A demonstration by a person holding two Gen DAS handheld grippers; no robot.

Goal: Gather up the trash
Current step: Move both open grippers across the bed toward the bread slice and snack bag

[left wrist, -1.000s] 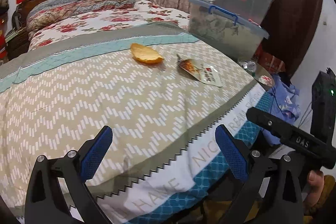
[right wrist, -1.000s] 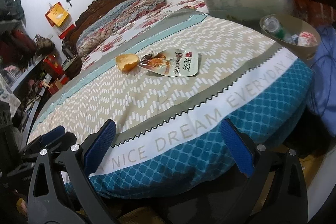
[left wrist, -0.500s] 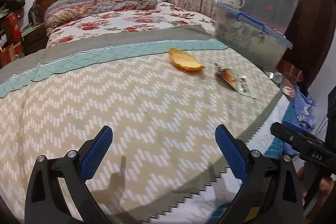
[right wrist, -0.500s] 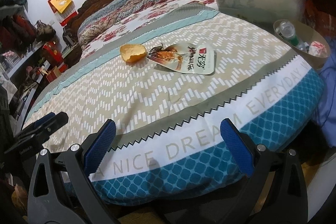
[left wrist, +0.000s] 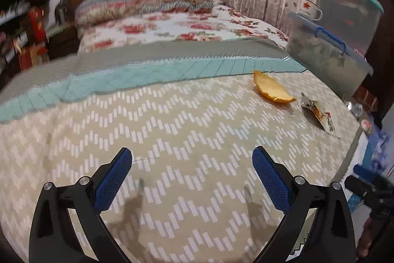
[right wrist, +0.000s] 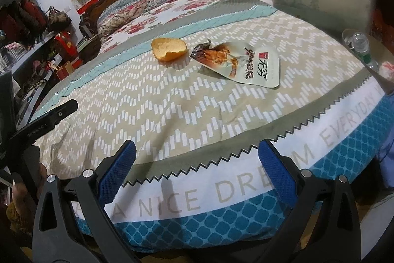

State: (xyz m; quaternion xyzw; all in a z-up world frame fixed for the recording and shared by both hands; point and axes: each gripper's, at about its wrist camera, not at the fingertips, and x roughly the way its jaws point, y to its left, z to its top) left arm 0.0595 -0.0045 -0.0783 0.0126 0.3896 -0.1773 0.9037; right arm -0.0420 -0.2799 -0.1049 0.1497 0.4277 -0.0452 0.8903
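An orange peel [left wrist: 272, 90] and an empty snack wrapper [left wrist: 320, 114] lie side by side on the zigzag bedspread [left wrist: 172, 130]. In the right wrist view the peel [right wrist: 168, 49] is left of the wrapper [right wrist: 243, 64]. My left gripper [left wrist: 192, 171] is open and empty, low over the bedspread, with the trash far ahead to the right. My right gripper [right wrist: 197, 164] is open and empty at the bed's foot edge, the trash well ahead of it. A bin [right wrist: 380, 70] holding a bottle stands beside the bed at right.
Stacked plastic storage boxes [left wrist: 337, 51] with a mug [left wrist: 307, 9] on top stand at the bed's right side. Pillows and a folded quilt [left wrist: 142, 1] lie by the headboard. Cluttered shelves [right wrist: 29, 24] line the left wall. The left gripper's body [right wrist: 41, 125] shows at left.
My left gripper has moved forward and left over the bed, so the trash now sits further right. My right gripper has moved closer to the bed's foot edge. Both stay open.
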